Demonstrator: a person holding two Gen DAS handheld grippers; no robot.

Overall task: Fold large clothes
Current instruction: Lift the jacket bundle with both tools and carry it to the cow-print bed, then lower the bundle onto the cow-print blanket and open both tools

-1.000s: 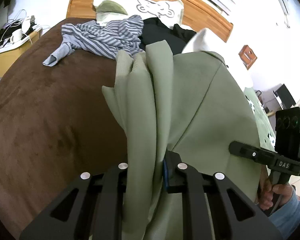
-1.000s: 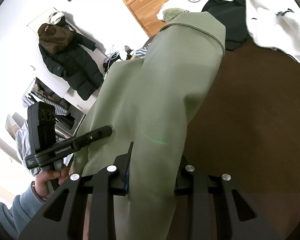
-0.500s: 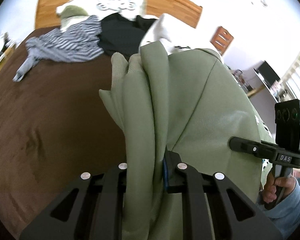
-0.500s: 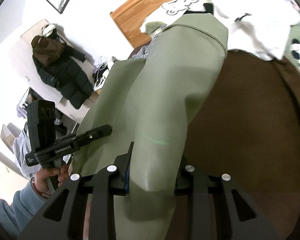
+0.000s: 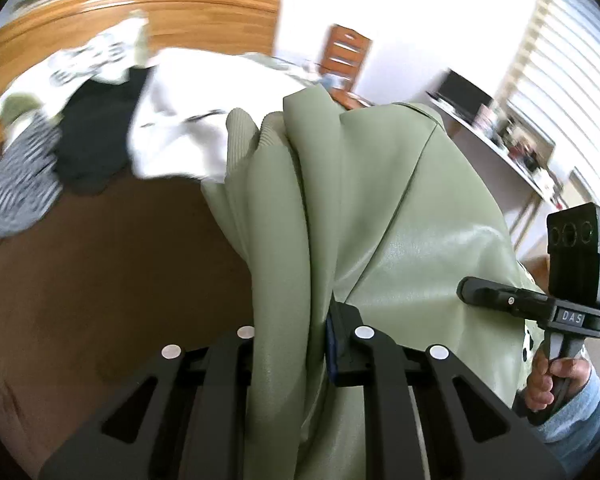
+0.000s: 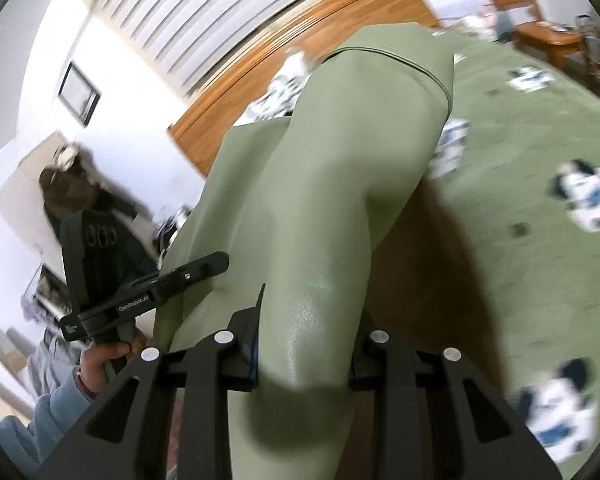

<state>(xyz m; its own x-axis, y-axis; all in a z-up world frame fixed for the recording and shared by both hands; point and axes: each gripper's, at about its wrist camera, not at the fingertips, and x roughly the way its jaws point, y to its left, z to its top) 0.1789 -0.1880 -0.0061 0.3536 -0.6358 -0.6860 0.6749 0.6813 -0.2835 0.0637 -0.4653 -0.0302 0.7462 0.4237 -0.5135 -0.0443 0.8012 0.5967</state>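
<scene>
A large sage-green leather-look jacket (image 5: 380, 216) hangs lifted between both grippers above the brown bedspread (image 5: 100, 272). My left gripper (image 5: 290, 344) is shut on a bunched edge of the jacket with ribbed trim at its top. My right gripper (image 6: 304, 348) is shut on another thick fold of the same jacket (image 6: 340, 184). The fingertips of both are hidden by fabric. The right gripper's handle shows in the left wrist view (image 5: 572, 280); the left gripper's handle shows in the right wrist view (image 6: 112, 280).
A pile of other clothes lies near the wooden headboard (image 5: 140, 12): a white garment (image 5: 180, 120), a black one (image 5: 96, 136), a striped one (image 5: 16, 188). A green patterned quilt (image 6: 540, 168) covers the bed's right side. A dark coat (image 6: 100, 216) hangs on the wall.
Both grippers have swung to the right with the jacket still held; the views now face the window side and the green quilt. The grips have not changed.
</scene>
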